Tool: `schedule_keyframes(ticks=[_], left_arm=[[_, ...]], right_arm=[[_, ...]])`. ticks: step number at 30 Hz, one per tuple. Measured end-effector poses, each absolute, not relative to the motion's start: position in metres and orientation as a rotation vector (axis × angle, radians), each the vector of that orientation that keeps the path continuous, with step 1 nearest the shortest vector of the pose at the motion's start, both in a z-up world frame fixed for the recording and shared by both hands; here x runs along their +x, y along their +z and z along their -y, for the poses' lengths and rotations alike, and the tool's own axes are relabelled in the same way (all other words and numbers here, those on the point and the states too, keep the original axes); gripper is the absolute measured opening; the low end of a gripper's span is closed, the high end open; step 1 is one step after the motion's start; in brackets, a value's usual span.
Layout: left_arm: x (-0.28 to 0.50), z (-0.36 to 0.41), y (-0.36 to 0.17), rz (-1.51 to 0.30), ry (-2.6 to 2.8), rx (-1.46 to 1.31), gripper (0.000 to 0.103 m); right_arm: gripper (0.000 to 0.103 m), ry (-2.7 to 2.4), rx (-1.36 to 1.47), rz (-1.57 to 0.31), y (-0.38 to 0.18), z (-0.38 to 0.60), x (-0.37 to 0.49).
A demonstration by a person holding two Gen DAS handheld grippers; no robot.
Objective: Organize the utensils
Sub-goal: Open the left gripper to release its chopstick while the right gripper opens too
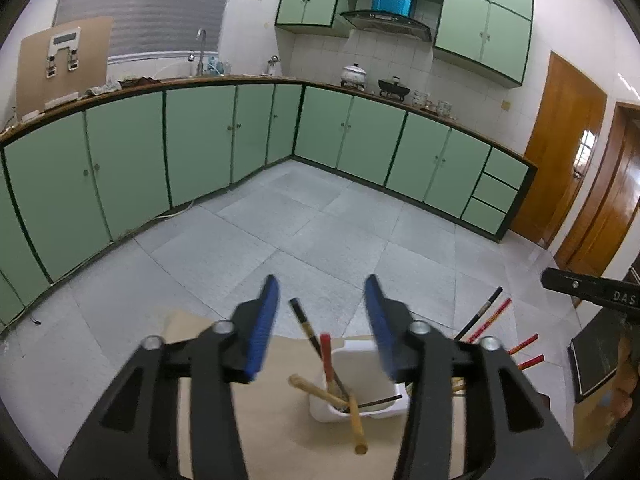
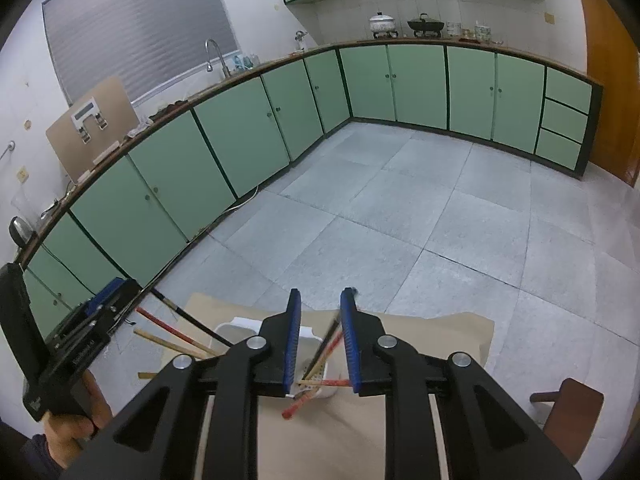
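A white utensil holder stands on a tan table and holds several chopsticks: black, red and bamboo ones. More red and black chopsticks stick up from its right side. My left gripper is open and empty above the holder. My right gripper is open and empty above the same holder, with chopsticks showing between its fingers. The left gripper also shows in the right wrist view.
Green kitchen cabinets run along the walls under a wooden counter with a sink tap and pots. A grey tiled floor lies beyond the table. A wooden chair stands at the right. Wooden doors are at the right.
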State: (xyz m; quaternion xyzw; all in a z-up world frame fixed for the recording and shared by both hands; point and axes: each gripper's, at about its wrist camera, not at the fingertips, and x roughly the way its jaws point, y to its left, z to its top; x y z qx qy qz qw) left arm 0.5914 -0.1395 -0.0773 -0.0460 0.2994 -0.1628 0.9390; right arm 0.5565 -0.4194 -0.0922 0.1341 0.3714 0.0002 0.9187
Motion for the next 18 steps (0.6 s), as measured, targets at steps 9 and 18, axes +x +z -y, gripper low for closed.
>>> schedule_keyframes(ticks=[9,18], left_arm=[[0.538,0.111,-0.068,-0.542,-0.284,-0.032,0.085],[0.454,0.084,-0.096,-0.557,-0.285,0.025,0.095]], right_arm=[[0.059,-0.079,0.15,-0.635,-0.08,0.401,0.5],[0.085,-0.121,0.138,-0.599,-0.128,0.366,0.417]])
